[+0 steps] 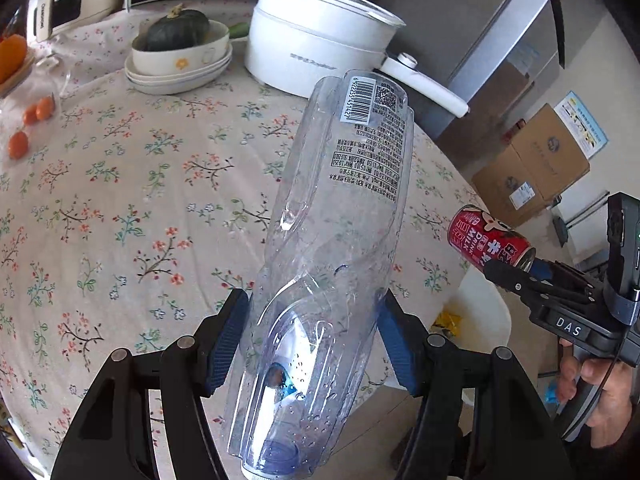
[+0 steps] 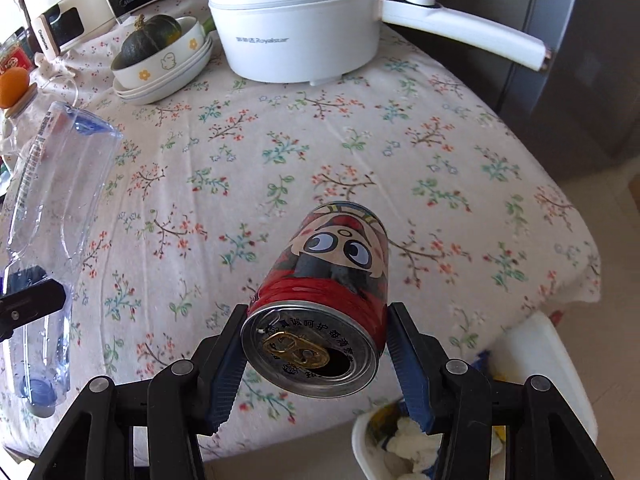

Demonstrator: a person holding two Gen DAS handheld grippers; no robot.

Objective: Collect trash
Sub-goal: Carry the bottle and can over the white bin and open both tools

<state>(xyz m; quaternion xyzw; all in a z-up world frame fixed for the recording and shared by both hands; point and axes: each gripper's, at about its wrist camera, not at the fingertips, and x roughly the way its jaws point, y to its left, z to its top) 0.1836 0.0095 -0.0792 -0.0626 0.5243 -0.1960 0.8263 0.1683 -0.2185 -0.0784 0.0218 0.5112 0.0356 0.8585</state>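
Observation:
My left gripper (image 1: 310, 344) is shut on an empty clear plastic bottle (image 1: 340, 240), held above the floral tablecloth with its cap end toward the camera. The same bottle (image 2: 52, 208) shows at the left edge of the right wrist view. My right gripper (image 2: 316, 354) is shut on an opened red drink can (image 2: 324, 296), its pull-tab top facing the camera. In the left wrist view that can (image 1: 490, 240) hangs past the table's right edge. Below the can, a white bin (image 2: 404, 448) beside the table holds crumpled white and yellow trash.
A white electric pot (image 2: 296, 28) with a long handle stands at the back of the table (image 2: 360, 152). Stacked bowls with a green squash (image 2: 154, 38) sit to its left. Small oranges (image 1: 24, 132) lie far left. Cardboard boxes (image 1: 532, 168) and a fridge stand on the right.

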